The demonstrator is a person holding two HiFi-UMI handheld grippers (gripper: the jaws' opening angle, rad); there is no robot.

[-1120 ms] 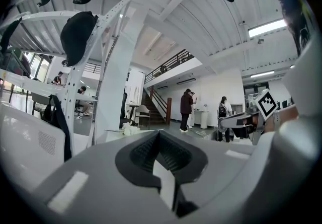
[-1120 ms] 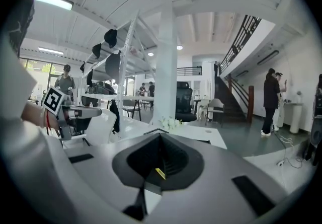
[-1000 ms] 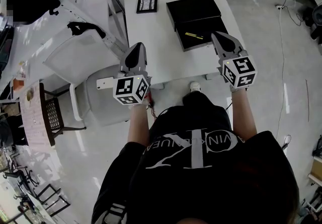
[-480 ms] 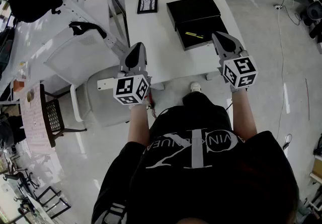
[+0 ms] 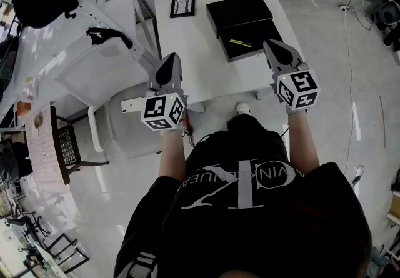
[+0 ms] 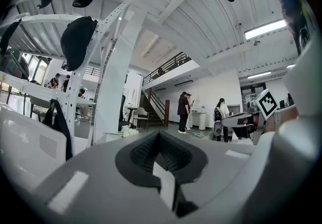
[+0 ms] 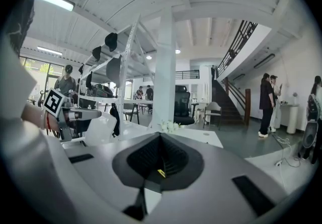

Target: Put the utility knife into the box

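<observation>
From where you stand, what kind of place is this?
Probably an open-plan office or workshop hall: a white desk, a black office chair, and a staircase to an upper level.

The table [image 5: 200,52] is smooth white with a soft sheen. On it, the box [image 5: 240,13] is matt black, possibly card; its finish is hard to judge from above. The knife [image 5: 240,43] looks like yellow plastic. The left gripper [image 5: 171,58] and right gripper [image 5: 270,44] have matt grey plastic shells, and their pads [image 6: 143,150] are dark and finely ribbed. The floor [image 5: 337,83] is glossy grey. The shirt [image 5: 250,220] is black cloth with a pale print.
</observation>
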